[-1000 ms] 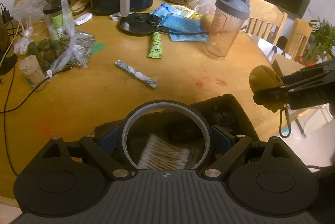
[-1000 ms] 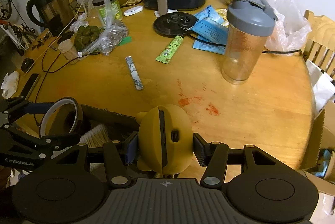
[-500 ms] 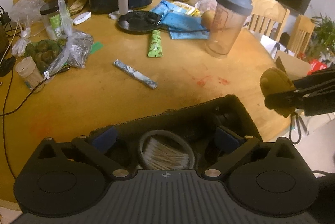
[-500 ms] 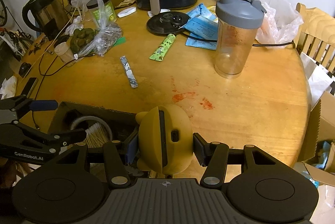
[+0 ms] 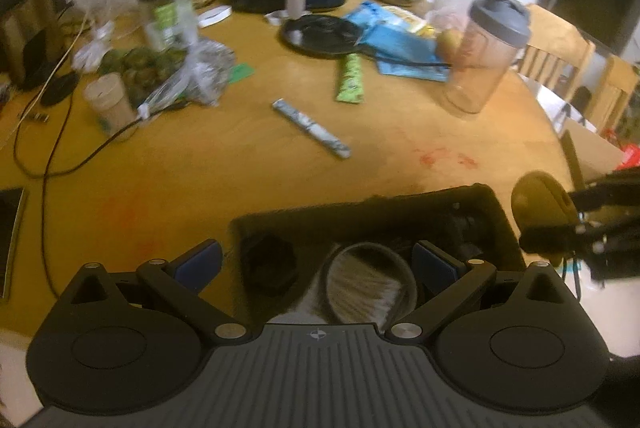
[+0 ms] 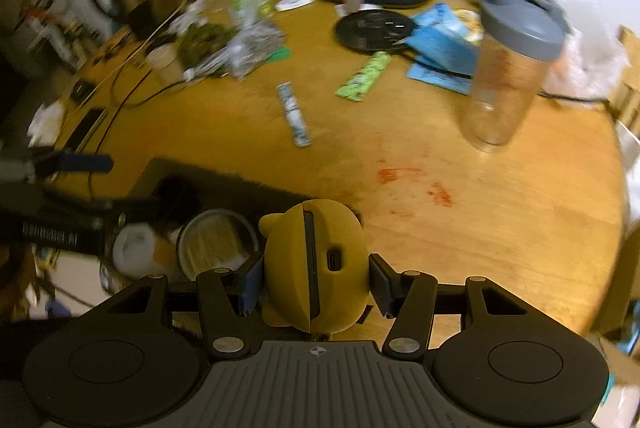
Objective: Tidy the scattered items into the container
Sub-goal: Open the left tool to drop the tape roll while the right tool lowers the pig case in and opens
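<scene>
Since a second ago: tape ring (image 5: 370, 282) released into black container (image 5: 432, 202), left tongs (image 5: 316, 262) spread empty; right tongs (image 6: 314, 278) clamping yellow case (image 6: 316, 268), next in.

Each hand-held gripper is matte black: a ribbed grey-black central plate with a small white crosshair mark, two round housings with disc recesses, angled linkage arms on silver pivot screws, and blue pads (image 5: 199, 263) on the fingers.

worktop (image 5: 208, 164): smooth varnished wood, red smears. container (image 5: 400, 212): matt black, felt-like cloth. yellow case (image 6: 316, 268): matt rubbery plastic. shaker bottle (image 6: 508, 80): clear plastic, grey lid. hand-held gripper (image 6: 316, 280) body: matt ribbed black plastic.
</scene>
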Demonstrator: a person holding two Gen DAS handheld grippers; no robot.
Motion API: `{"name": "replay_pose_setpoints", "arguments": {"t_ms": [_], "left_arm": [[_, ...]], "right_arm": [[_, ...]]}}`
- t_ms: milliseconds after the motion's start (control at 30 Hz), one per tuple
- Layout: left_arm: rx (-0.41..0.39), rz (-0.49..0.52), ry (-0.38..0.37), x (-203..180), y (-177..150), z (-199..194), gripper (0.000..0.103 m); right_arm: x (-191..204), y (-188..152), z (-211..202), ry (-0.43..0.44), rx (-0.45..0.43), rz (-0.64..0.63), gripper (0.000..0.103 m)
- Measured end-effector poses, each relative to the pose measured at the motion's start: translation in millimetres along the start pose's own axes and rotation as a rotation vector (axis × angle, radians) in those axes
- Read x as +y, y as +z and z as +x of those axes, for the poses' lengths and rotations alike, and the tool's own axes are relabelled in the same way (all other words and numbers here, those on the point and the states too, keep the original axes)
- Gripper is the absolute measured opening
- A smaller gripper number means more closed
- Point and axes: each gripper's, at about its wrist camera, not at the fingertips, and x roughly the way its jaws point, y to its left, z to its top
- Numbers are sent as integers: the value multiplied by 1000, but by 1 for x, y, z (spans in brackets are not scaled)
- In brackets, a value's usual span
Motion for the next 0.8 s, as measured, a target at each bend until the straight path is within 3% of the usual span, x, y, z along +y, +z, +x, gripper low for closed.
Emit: {"name": "replay_pose_setpoints", "arguments": {"t_ms": [800], "left_arm": [[16, -147, 89, 32, -33, -28, 103]], "right_arm": [[53, -13, 29, 245, 132, -788, 57]]}}
